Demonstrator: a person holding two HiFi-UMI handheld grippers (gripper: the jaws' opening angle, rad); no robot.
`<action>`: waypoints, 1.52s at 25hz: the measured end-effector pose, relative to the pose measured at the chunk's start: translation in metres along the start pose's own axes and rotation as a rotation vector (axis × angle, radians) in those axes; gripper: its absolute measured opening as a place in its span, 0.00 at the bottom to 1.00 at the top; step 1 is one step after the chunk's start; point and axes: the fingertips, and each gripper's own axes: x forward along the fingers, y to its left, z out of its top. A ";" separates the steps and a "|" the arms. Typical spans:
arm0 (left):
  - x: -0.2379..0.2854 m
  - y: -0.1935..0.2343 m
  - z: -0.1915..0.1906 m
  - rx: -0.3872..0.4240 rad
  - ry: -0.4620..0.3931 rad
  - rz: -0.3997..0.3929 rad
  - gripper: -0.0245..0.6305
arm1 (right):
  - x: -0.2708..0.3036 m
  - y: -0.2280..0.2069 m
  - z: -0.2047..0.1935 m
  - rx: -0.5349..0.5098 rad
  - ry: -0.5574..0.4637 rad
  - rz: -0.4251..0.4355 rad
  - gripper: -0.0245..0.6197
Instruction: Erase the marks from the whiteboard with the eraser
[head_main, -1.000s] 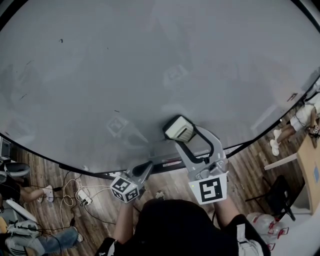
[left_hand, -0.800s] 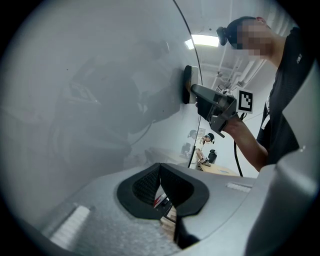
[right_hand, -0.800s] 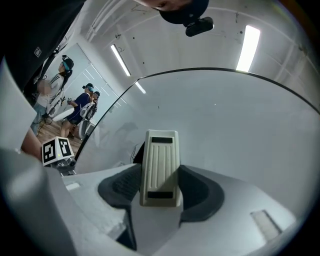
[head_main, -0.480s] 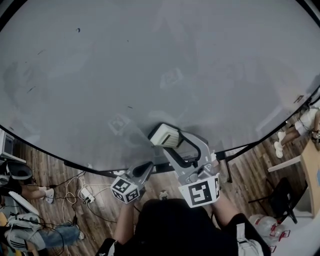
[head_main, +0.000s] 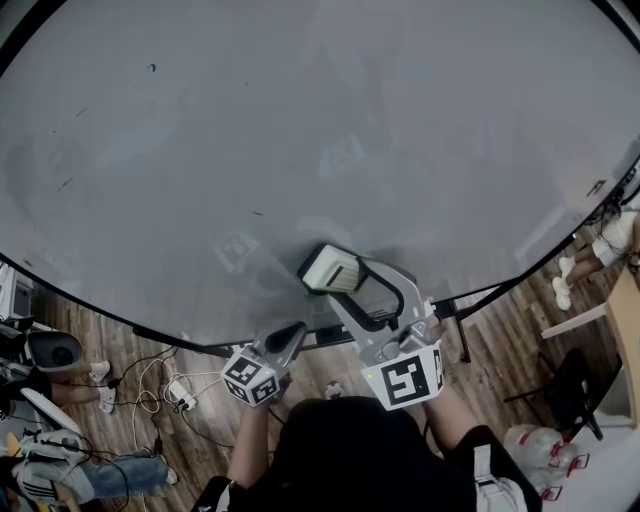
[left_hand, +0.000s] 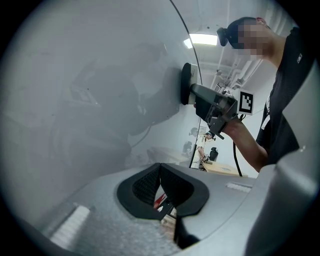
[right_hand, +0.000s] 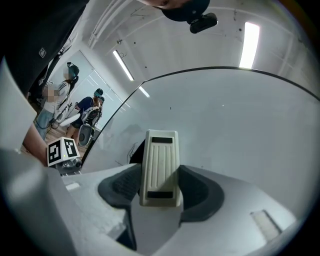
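Observation:
A big whiteboard (head_main: 350, 120) fills the head view. Small dark marks (head_main: 152, 68) dot its upper left, and a short dash (head_main: 258, 213) sits lower down. My right gripper (head_main: 335, 272) is shut on the cream ribbed eraser (head_main: 330, 270), which is pressed flat against the board's lower middle. In the right gripper view the eraser (right_hand: 160, 167) stands between the black pads against the whiteboard (right_hand: 240, 125). The left gripper view shows the eraser (left_hand: 186, 90) side-on, touching the whiteboard (left_hand: 90, 75). My left gripper (head_main: 288, 338) hangs just below the board's bottom edge, jaws together and holding nothing.
Below the board's dark bottom frame (head_main: 150, 330) lies wooden floor with white cables (head_main: 165, 385). A person's legs and shoes (head_main: 560, 280) show at the right, beside a wooden desk (head_main: 625, 330) and a black chair (head_main: 565, 390). More people sit at the far left (right_hand: 60, 100).
The right gripper slid the eraser left and a little down along the board, then barely moved in the last half second. The left gripper stayed put.

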 end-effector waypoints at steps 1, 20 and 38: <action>0.001 -0.001 0.000 0.000 0.002 -0.001 0.06 | -0.001 -0.003 0.000 -0.004 -0.002 -0.006 0.41; 0.015 -0.024 -0.016 -0.036 0.032 -0.024 0.05 | -0.044 -0.086 -0.026 -0.034 0.051 -0.170 0.41; 0.025 -0.029 -0.021 -0.040 0.047 -0.071 0.05 | -0.026 -0.058 -0.001 -0.018 0.055 -0.160 0.40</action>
